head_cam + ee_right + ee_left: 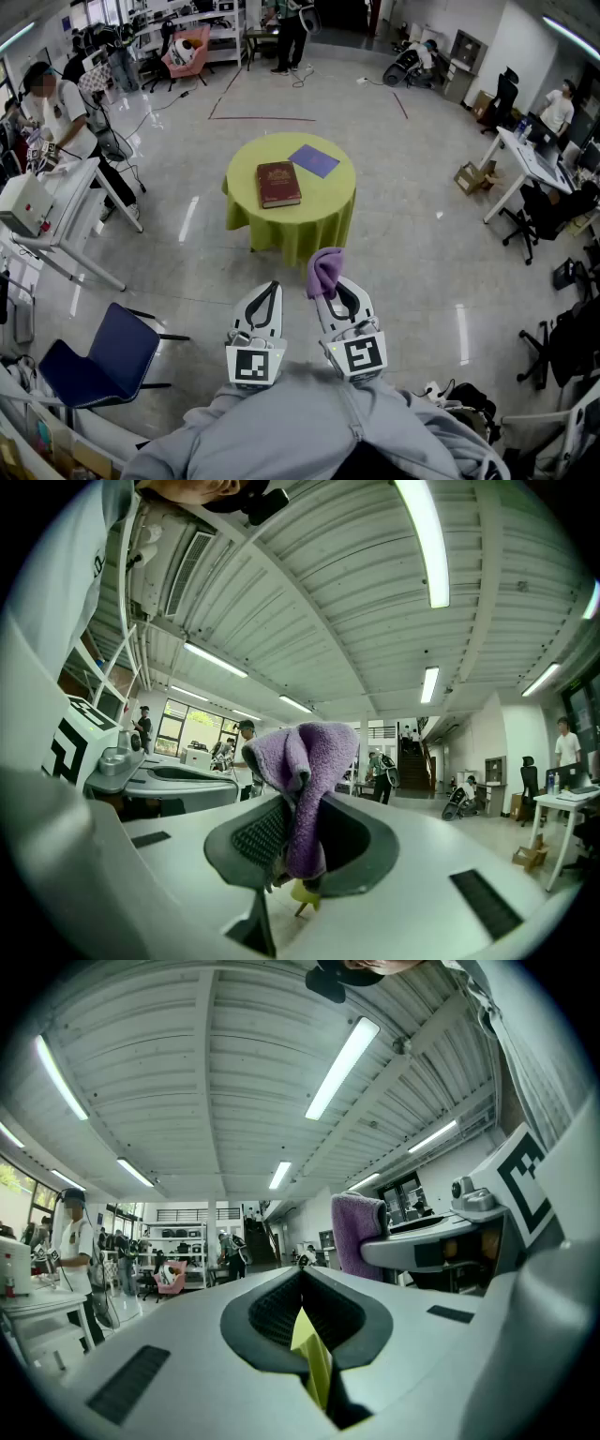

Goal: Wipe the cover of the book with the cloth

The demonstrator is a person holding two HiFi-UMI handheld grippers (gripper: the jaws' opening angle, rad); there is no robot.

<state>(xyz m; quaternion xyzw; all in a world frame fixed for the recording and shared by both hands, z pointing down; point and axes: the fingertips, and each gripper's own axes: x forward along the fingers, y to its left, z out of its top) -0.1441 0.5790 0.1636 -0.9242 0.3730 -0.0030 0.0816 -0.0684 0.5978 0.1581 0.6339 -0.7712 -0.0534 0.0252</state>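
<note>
While my right gripper [330,287] jaws clamp the purple cloth [325,268], my left gripper [271,286] jaws sit together, well apart from the book [278,183] on the bench [323,214].

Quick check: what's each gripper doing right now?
Left gripper: jaws shut, empty.
Right gripper: jaws shut on the purple cloth.

Print on the book [278,184] cover is way too small to read. The cloth [305,780] bottom end disappears between the right gripper [302,841] jaws.
</note>
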